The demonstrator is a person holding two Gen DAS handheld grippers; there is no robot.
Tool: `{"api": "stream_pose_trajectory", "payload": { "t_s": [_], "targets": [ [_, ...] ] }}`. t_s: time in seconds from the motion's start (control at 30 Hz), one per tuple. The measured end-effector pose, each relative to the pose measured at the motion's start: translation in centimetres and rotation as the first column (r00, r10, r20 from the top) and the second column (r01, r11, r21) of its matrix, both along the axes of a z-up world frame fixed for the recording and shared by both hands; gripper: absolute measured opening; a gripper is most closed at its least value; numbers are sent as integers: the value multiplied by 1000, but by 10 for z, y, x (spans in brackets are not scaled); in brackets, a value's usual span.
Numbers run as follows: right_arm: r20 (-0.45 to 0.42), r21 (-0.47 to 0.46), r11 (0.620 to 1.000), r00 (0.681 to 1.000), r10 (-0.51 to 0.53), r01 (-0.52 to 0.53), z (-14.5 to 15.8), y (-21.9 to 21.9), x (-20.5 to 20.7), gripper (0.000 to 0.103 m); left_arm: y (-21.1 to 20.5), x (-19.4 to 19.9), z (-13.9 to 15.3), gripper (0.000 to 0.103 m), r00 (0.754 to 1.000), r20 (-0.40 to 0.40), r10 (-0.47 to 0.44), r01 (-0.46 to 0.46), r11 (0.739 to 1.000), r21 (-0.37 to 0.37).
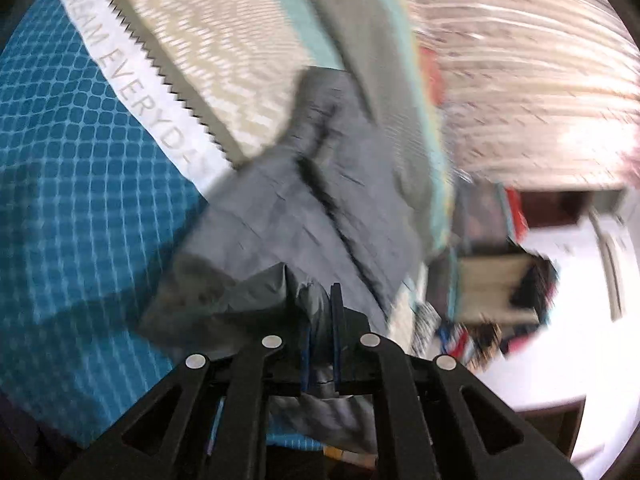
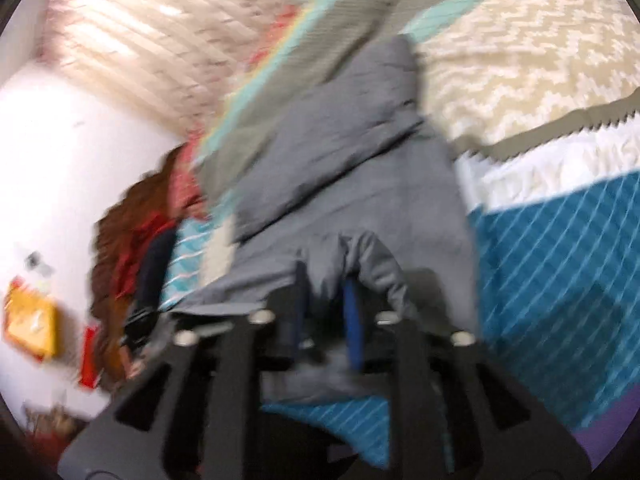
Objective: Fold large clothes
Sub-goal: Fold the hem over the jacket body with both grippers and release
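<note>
On the bed, over a blue checked bedspread (image 1: 80,184), lies a grey garment (image 1: 288,208), stretched lengthwise toward the patterned beige cover (image 1: 224,44). Left tongs (image 1: 318,316): jaws clamped on a bunched fold of the grey garment's near edge. Right tongs (image 2: 326,304): jaws likewise clamped on a gathered fold of the same edge. Both views motion-blurred; a white band with lettering (image 1: 132,80) borders the bedspread.

Bright daylight, heavy motion blur, fisheye vignette
</note>
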State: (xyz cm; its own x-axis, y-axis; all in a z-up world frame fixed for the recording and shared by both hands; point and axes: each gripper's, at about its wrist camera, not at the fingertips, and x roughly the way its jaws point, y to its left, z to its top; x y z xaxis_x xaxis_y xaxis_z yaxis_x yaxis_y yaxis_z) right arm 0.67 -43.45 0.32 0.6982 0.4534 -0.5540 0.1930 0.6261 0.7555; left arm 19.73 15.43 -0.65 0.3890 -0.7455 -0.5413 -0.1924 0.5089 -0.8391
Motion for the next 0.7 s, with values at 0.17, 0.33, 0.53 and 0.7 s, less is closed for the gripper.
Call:
{"api": "stream_pose_trajectory", "payload": {
  "t_s": [0.17, 0.33, 0.53, 0.7],
  "targets": [
    [-66, -29, 981, 979, -195, 193, -12, -30, 8, 50, -8, 39, -32, 34, 987, -136, 84, -66, 990, 126],
    [84, -297, 951, 994, -63, 85, 40, 12, 6, 53, -23, 47, -39, 37, 989, -136, 57, -29, 979, 201],
    [-68, -568, 808, 987, 145, -158, 14, 78, 45, 64, -36, 55, -31, 37, 992, -121, 28, 3, 968, 253],
    [-115, -554, 828, 993, 23, -83, -9, 40, 45, 4, -34, 57, -32, 37, 995, -100, 16, 13, 959, 284]
  ]
}}
